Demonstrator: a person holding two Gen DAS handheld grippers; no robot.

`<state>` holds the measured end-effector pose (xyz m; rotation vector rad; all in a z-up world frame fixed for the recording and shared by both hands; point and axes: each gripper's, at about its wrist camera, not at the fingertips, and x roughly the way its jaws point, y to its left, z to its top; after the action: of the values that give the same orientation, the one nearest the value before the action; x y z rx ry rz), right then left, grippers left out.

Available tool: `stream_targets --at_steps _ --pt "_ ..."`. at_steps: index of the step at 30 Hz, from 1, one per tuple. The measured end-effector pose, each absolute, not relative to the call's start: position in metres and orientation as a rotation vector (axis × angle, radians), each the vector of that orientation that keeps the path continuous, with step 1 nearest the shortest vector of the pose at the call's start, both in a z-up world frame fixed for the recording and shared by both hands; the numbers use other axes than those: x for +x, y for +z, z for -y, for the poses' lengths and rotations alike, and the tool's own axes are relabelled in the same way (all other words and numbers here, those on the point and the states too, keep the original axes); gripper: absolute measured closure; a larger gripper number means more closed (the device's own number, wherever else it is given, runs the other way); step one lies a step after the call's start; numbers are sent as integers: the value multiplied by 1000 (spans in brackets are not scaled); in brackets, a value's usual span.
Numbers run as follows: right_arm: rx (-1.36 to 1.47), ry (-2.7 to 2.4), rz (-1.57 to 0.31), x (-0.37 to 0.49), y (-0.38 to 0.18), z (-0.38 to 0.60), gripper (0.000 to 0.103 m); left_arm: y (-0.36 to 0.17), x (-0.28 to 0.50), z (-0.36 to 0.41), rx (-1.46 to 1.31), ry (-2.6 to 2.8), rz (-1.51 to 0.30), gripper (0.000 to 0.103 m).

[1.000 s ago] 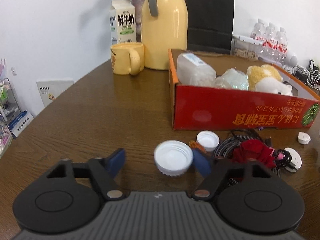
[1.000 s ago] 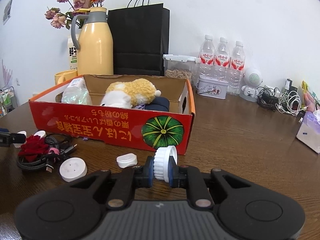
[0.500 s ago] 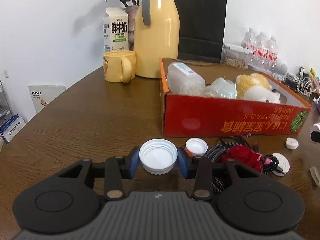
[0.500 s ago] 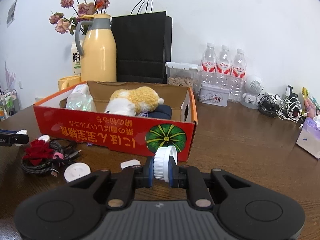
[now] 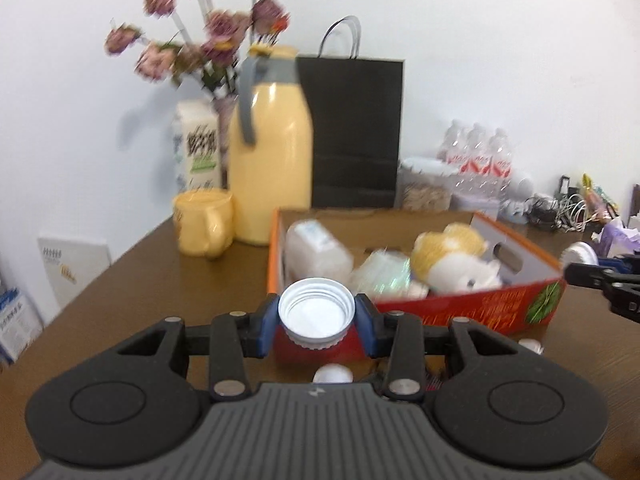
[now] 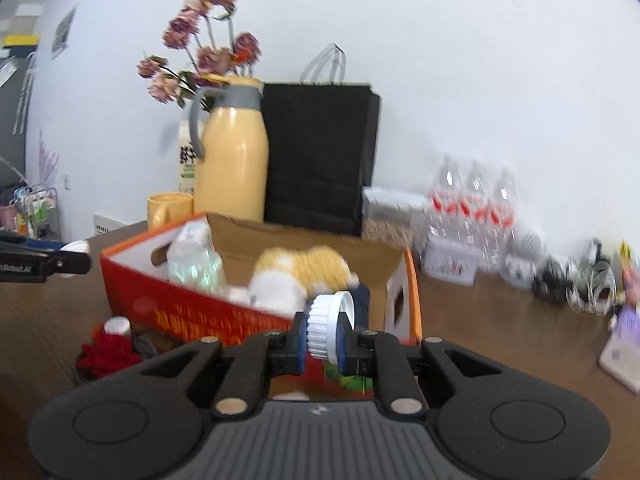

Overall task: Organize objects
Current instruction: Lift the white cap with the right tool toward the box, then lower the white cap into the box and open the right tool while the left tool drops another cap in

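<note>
**Ana:** Lids first: the left gripper [image 5: 317,318] pinches the wide white lid [image 5: 316,313] across its rim, open side up, clear of the table [image 5: 132,292] and just in front of the near wall of the red cardboard box [image 5: 480,305].

**Ben:** And the other hand?

**Ana:** The right gripper [image 6: 322,340] is pressed together on the small ribbed white cap [image 6: 325,330], held on edge, in front of the box's near right corner [image 6: 404,312].

**Ben:** So the step looks like carrying both over the wall and letting go inside?

**Ana:** That is my reading. Bring each one fully past the near wall before the jaws spread; a lid let go against the wall would likely slip back onto the table.

**Ben:** Where inside?

**Ana:** The plush toy [image 5: 452,256], a clear plastic jar [image 5: 316,250] and a crinkly clear bag [image 5: 382,276] fill most of the floor. Aim for any gap that shows from above, low enough that the lid cannot bounce.

**Ben:** Any danger between the hands?

**Ana:** They approach the same box from opposite ends, so keep them apart and drop one at a time. The cap on edge may roll; I would tilt it flat first.

**Ben:** What's left on the table?

**Ana:** Another small white cap [image 5: 332,373] and a red cloth flower [image 6: 107,350] on some cables.
</note>
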<state>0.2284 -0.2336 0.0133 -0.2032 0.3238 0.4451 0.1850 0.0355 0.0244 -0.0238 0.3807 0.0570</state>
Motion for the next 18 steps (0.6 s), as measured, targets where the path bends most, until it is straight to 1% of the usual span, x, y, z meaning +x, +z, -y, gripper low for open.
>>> stream_targets --at_steps 6,11,18 --pt "-247 458 -289 252 31 216 90 50 217 -14 37 18 -330 62" --pt "-232 452 -285 277 38 204 90 68 244 5 2 -10 -294 62" --pt "-187 438 -327 318 37 198 90 72 291 15 -45 27 -310 62"
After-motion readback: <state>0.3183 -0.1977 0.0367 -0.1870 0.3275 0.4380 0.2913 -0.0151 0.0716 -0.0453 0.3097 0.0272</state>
